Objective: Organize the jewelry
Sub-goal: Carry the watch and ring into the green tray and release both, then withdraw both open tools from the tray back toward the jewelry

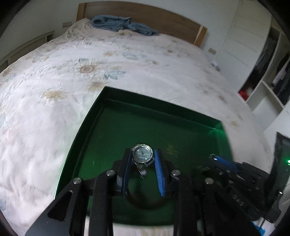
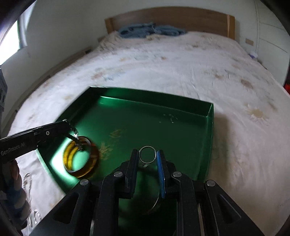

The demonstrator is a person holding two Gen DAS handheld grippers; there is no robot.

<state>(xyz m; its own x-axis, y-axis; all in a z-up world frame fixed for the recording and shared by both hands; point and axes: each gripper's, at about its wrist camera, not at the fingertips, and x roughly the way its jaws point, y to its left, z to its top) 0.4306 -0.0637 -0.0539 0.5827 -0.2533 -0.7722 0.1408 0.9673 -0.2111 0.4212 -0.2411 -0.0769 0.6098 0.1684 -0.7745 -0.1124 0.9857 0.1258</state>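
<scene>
The left gripper (image 1: 143,156) is held over the green tray (image 1: 101,112), which rests on the bed (image 1: 54,72). Its jaws are closed on a watch (image 1: 142,154) with a stone-set bezel; an amber bangle (image 2: 81,156) hangs from the same grip, as seen in the right wrist view. The right gripper (image 2: 147,155) is also positioned above the tray, its jaws clamped on a silver ring (image 2: 147,154). A hand (image 2: 12,181) is seen on the left gripper's handle. A chain (image 2: 27,179) lies on the bed just beside the tray. A blue cloth (image 1: 123,24) is bunched by the headboard (image 1: 145,12).
</scene>
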